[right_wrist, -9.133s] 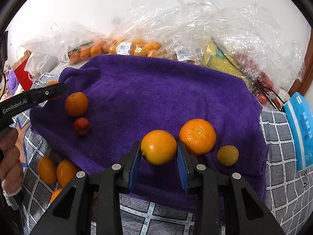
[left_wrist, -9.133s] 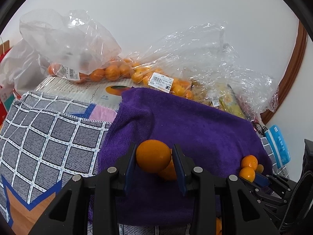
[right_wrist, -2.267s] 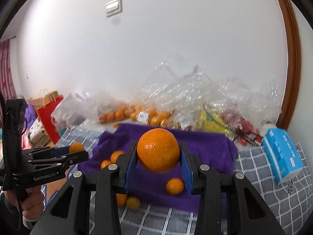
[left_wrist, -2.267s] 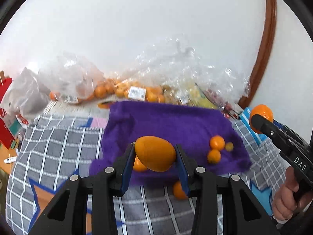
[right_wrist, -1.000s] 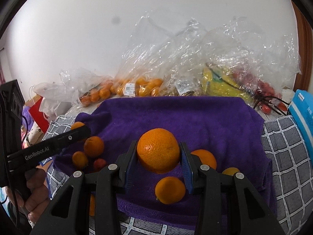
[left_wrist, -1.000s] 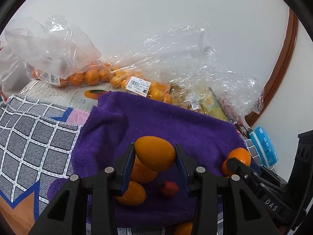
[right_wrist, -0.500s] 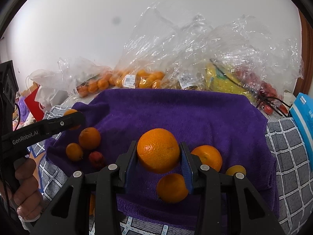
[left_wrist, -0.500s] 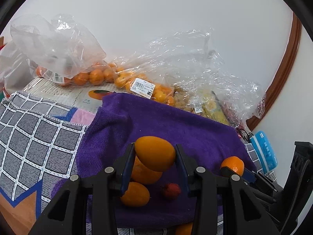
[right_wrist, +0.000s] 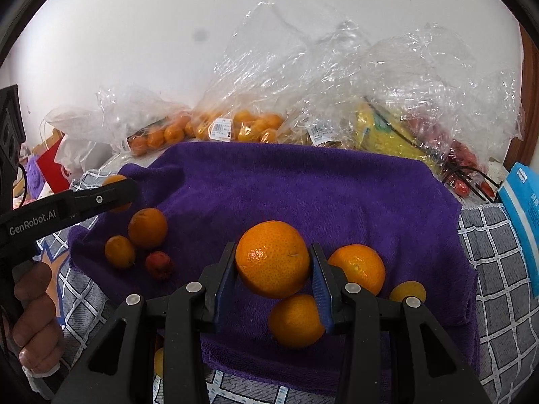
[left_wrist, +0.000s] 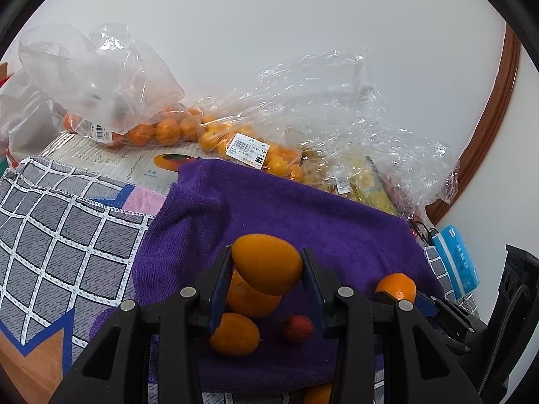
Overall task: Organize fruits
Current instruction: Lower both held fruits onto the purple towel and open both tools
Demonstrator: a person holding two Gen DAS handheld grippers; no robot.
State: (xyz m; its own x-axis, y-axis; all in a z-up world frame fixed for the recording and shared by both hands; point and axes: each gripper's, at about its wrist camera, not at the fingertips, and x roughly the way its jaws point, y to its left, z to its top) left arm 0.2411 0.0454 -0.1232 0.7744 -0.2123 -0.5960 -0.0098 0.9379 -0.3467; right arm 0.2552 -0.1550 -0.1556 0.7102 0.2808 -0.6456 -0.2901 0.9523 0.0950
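Note:
My left gripper (left_wrist: 267, 277) is shut on a smooth oval orange fruit (left_wrist: 267, 262), held above the left part of a purple towel (left_wrist: 303, 215). Under it on the towel lie a round orange (left_wrist: 251, 301), a small oval orange fruit (left_wrist: 234, 335) and a small red fruit (left_wrist: 297, 329). My right gripper (right_wrist: 272, 281) is shut on a dimpled mandarin (right_wrist: 272, 257) over the purple towel (right_wrist: 303, 188), near its right front. Beneath it rest two oranges (right_wrist: 358, 267) (right_wrist: 296, 321) and a small yellow fruit (right_wrist: 408, 292).
Clear plastic bags of oranges (left_wrist: 161, 131) and other produce (right_wrist: 387, 134) line the wall behind the towel. A blue tissue pack (right_wrist: 522, 208) lies at the right. A grey checked cloth (left_wrist: 67, 222) covers the table. A person's hand (right_wrist: 33, 303) holds the left gripper.
The right gripper has rolled slightly and, in the left wrist view, sunk a little lower over the towel's right side. Both grips are unchanged, and the left gripper has stayed almost still.

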